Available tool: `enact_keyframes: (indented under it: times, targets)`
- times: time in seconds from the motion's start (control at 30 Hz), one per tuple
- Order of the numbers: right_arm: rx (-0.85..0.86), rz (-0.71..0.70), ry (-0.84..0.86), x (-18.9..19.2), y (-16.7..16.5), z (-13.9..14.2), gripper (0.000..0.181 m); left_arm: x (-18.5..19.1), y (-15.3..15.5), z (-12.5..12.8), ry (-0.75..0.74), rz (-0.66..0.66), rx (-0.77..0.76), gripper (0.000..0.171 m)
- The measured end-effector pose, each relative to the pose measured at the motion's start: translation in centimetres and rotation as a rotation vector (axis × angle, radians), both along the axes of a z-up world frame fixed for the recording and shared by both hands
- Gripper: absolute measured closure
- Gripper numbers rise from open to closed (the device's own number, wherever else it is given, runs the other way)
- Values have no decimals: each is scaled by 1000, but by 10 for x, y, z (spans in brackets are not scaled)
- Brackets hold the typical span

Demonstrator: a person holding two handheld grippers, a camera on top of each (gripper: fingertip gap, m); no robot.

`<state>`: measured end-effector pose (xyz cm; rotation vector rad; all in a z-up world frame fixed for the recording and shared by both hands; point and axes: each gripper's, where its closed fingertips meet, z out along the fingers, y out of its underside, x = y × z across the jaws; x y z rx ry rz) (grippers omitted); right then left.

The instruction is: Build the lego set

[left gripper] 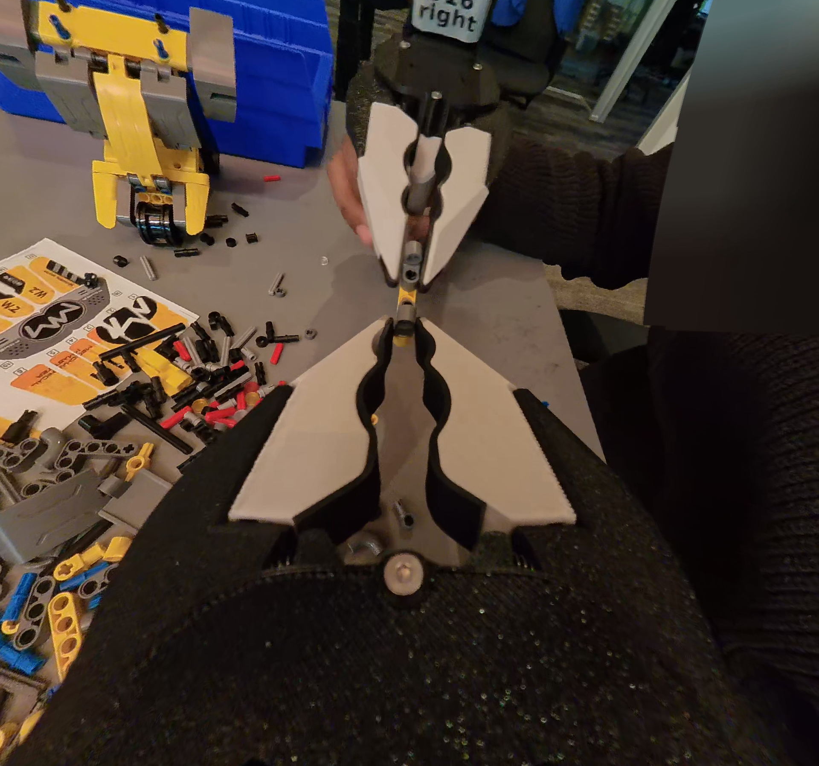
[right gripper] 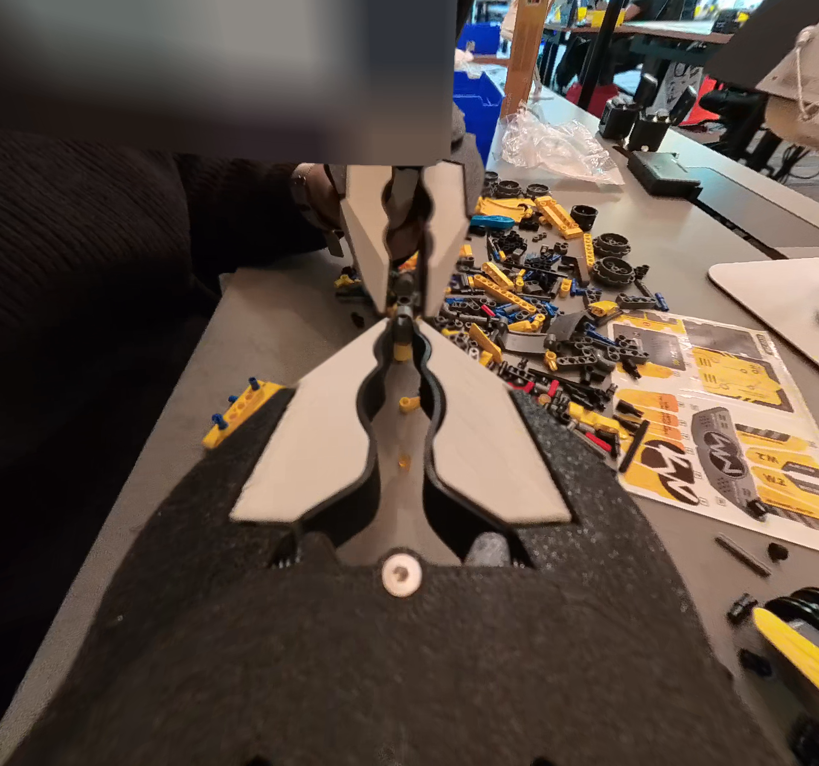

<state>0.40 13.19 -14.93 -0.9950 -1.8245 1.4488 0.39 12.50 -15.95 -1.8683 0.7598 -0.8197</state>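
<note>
My two grippers meet tip to tip above the grey table (left gripper: 487, 323). My left gripper (left gripper: 404, 325) is shut on a light grey bush on a thin yellow axle (left gripper: 407, 297). My right gripper (left gripper: 410, 283) comes down from above and is shut on a dark grey connector (left gripper: 412, 262) at the axle's other end. In the right wrist view my right gripper (right gripper: 401, 327) pinches the small grey and yellow assembly (right gripper: 401, 348), and the left gripper (right gripper: 401, 308) faces it, held by a hand in a dark sleeve.
A yellow and grey model vehicle (left gripper: 133, 124) leans on a blue bin (left gripper: 274, 57). A sticker sheet (left gripper: 66, 323) and a pile of loose pieces (left gripper: 212, 381) lie to the left. A yellow beam with blue pins (right gripper: 241, 407), black wheels (right gripper: 614, 257) and a plastic bag (right gripper: 554, 146) show.
</note>
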Motion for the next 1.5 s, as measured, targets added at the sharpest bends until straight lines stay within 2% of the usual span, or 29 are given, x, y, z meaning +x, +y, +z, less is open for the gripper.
enact_keyframes:
  times: [0.07,0.1,0.2,0.37,0.47,0.53,0.57,0.63,0.73,0.93,1.0,1.1,1.23,1.37,1.5]
  targets:
    - [31,-10,-34,1,3,-6,175,-2,5,1,-27,29,-10,125]
    - [38,-28,-51,1,7,-8,175,-4,7,3,-51,49,-21,111]
    - [51,-74,-145,4,22,-21,175,-19,18,7,-85,135,-17,93]
    - [158,-104,-401,10,31,-74,175,-30,24,8,-109,196,-22,94]
    - [218,-103,-452,9,28,-90,174,-31,25,8,-107,205,-19,95]
    - [266,-117,-467,9,31,-98,161,-32,26,10,-112,213,-16,96]
    - [267,-114,-467,8,30,-99,160,-33,26,11,-117,217,-17,96]
    - [238,-102,-455,7,28,-95,155,-34,25,13,-133,221,-17,97]
    - [171,-91,-406,5,25,-81,136,-36,26,16,-148,228,-11,98]
    - [-84,-195,13,-10,47,6,137,-34,25,15,-143,227,-16,98]
    - [-159,-233,84,-8,56,21,140,-34,25,9,-101,226,-26,99]
    - [-242,-254,56,-11,61,22,140,-35,26,4,-50,238,-20,102]
    - [-282,-288,-3,-20,59,10,134,-42,28,13,-35,279,68,116]
    - [-336,-220,-120,-24,42,-8,121,-48,31,13,-32,309,74,123]
    - [-357,-210,-176,-29,35,-20,114,-46,32,7,-19,299,56,122]
